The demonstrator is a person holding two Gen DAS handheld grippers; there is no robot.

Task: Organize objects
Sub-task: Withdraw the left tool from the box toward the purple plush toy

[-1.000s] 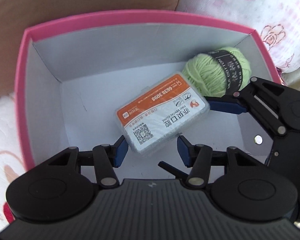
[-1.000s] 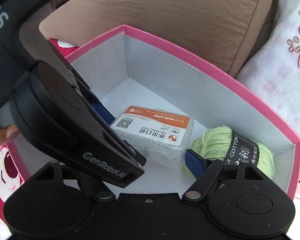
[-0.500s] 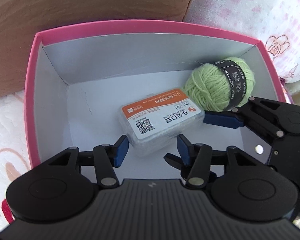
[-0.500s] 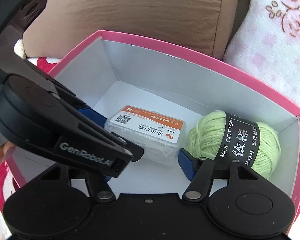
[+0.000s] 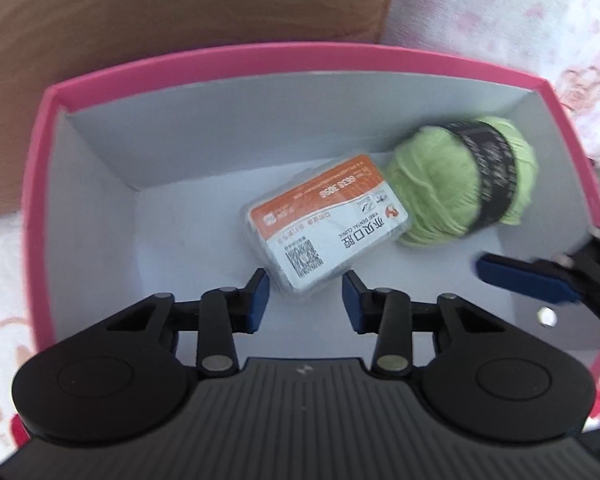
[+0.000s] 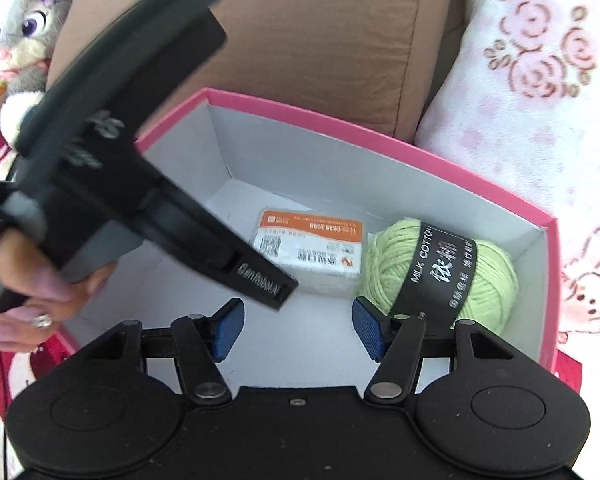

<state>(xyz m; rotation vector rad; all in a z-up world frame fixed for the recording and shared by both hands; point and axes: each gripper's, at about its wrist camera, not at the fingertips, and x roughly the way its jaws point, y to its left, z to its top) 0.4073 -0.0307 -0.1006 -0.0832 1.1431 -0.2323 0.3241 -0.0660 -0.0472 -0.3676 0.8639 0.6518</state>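
Left wrist view: both the left gripper (image 5: 303, 295) and right gripper (image 6: 298, 328) hover wide open and empty above the pink-rimmed cardboard box (image 5: 260, 56), where a clear plastic dental-floss case (image 5: 328, 224) and a green yarn ball (image 5: 460, 184) lie; placement looks done, and fetching another item seems next.

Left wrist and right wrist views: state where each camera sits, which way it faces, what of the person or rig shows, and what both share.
Left wrist: rides the left gripper, looking down into the box from its near side; own open fingers below, the right gripper's blue pad at right.
Right wrist: rides the right gripper, facing down into the box; own open fingers, the left gripper's body and left hand at left.
Shared: the box, the case and the yarn.
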